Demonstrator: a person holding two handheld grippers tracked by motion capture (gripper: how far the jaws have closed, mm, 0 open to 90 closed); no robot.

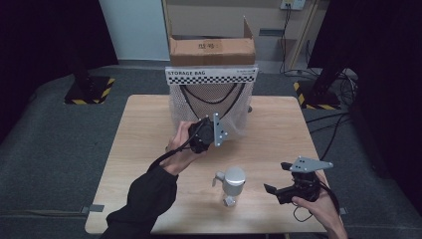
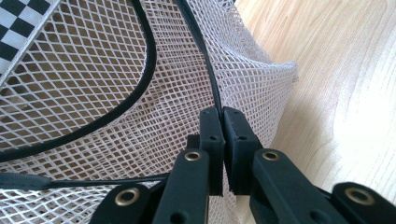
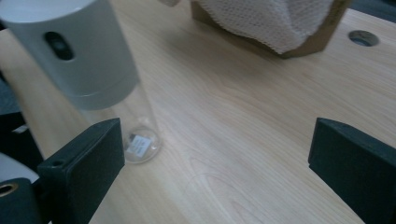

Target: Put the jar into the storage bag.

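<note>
A white mesh storage bag [image 1: 211, 104] with a checkered label stands at the table's back centre. My left gripper [image 1: 200, 135] is at the bag's front, and in the left gripper view it [image 2: 222, 116] is shut on the bag's black rim cord [image 2: 205, 56], with mesh [image 2: 84, 84] bunched around the jaws. A bottle [image 1: 233, 183] with a grey cap and a clear body stands near the front of the table. My right gripper [image 1: 276, 178] hovers to its right, open and holding nothing. In the right gripper view the bottle [image 3: 74, 51] rises just past the left jaw of that gripper [image 3: 217, 140].
A wooden table [image 1: 144, 124] carries everything. An open cardboard box [image 1: 212, 47] sits on the floor behind the bag. Black stands with hazard-striped bases [image 1: 89, 89] flank the table, and cables [image 1: 333, 124] run at the right. The bag's frame [image 3: 299, 46] shows beyond the right gripper.
</note>
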